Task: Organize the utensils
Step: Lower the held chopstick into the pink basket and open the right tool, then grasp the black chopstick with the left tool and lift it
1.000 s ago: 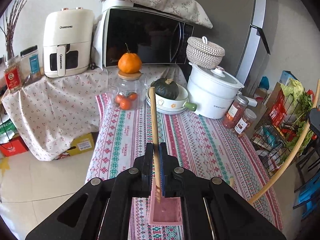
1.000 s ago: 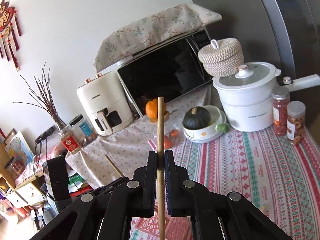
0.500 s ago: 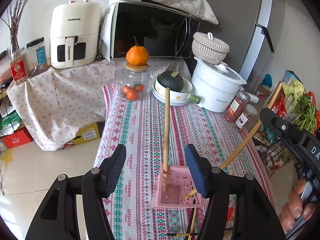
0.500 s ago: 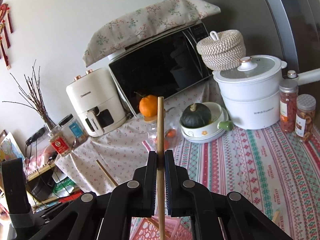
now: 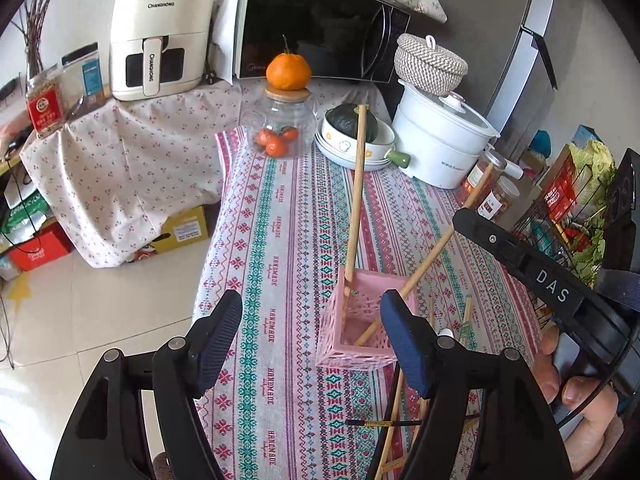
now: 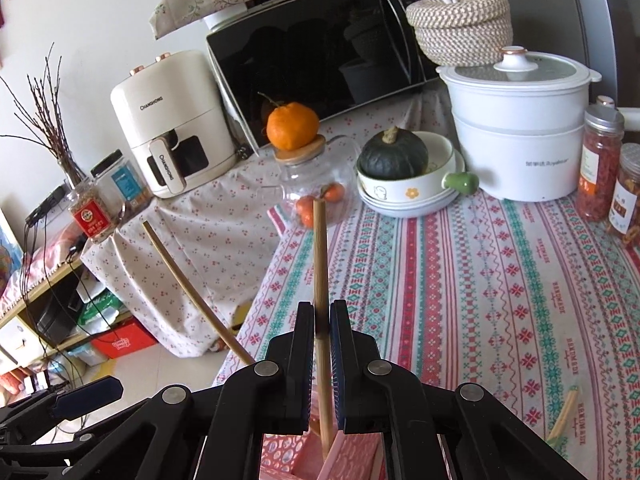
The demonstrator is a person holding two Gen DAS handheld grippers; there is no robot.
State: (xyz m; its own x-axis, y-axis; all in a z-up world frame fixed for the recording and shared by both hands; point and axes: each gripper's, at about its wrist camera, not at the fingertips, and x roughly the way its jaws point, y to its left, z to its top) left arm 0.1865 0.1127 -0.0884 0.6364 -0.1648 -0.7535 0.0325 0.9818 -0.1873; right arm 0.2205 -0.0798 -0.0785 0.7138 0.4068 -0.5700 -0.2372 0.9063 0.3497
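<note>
A pink lattice basket [image 5: 360,320] stands on the patterned tablecloth [image 5: 280,216]. One wooden chopstick [image 5: 356,200] leans in its far left corner, free of any grip. My left gripper [image 5: 310,336] is just short of the basket, jaws wide and still opening, nothing between them. My right gripper [image 6: 320,312] holds a second chopstick [image 6: 320,256] whose lower end is inside the basket [image 6: 352,456]. Its jaws are starting to open, the pads still against the stick. In the left wrist view that chopstick [image 5: 432,256] slants up to the right gripper's finger [image 5: 480,232].
Several loose chopsticks [image 5: 466,312] lie on the cloth right of the basket, one more [image 6: 564,412] further right. A glass jar [image 5: 280,128], stacked bowls with a squash [image 5: 356,132], a white pot [image 5: 440,148] and spice jars [image 6: 600,168] line the far edge. A hand [image 5: 580,392] grips the right tool.
My left gripper opened and let go of its chopstick, which now stands in the basket, and drew back. My right gripper came down, bringing its chopstick's lower end into the basket.
</note>
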